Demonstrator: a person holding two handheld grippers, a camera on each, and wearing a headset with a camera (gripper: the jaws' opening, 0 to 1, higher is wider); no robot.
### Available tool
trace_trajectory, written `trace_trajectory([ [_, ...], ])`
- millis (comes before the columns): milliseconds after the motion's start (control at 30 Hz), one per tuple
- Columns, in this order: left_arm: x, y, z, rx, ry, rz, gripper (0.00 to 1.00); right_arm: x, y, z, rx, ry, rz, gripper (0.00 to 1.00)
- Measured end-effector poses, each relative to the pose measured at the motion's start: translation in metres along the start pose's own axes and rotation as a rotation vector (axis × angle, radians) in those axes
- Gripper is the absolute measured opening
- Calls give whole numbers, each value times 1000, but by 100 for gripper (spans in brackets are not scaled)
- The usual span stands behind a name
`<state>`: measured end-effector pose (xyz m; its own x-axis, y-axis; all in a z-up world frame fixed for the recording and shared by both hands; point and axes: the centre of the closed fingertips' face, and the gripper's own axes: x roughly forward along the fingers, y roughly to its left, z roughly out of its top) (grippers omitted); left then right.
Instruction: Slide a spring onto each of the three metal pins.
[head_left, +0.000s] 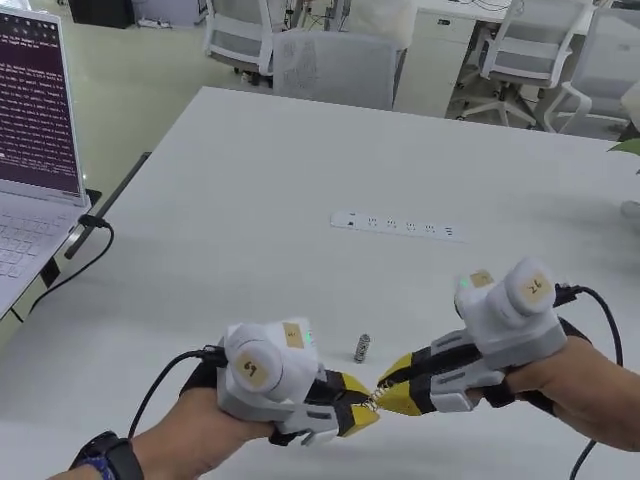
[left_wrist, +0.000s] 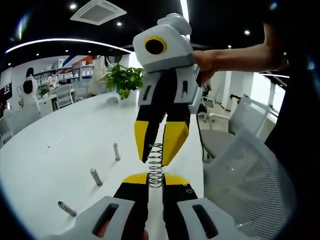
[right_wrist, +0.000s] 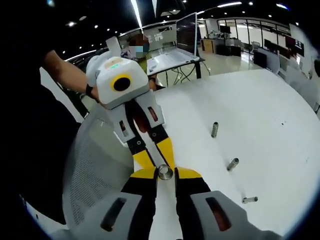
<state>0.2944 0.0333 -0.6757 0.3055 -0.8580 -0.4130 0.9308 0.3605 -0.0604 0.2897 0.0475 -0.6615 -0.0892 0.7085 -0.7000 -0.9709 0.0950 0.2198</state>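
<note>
Left gripper (head_left: 362, 412) and right gripper (head_left: 392, 390) meet tip to tip on the near side of the power strip (head_left: 397, 225), above the table (head_left: 250, 200). Each has its jaws clamped on 1 end of the same spring (head_left: 373, 399), which spans the gap between them, off the table. A second spring (head_left: 362, 347) stands upright between the grippers and the power strip.

Head cam above, looking down at my left gripper (head_left: 362, 415) and right gripper (head_left: 392, 390); gripper cams face each other close, sharing table (head_left: 300, 170).
</note>
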Motion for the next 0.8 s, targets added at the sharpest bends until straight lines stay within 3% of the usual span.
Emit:
trace_trajectory([
  [433,-2,0,21,23,-75,-14,2,-15,2,8,-92,44,25,11],
  [800,0,-5,27,43,-79,-37,2,-17,8,5,-173,118,62,10],
])
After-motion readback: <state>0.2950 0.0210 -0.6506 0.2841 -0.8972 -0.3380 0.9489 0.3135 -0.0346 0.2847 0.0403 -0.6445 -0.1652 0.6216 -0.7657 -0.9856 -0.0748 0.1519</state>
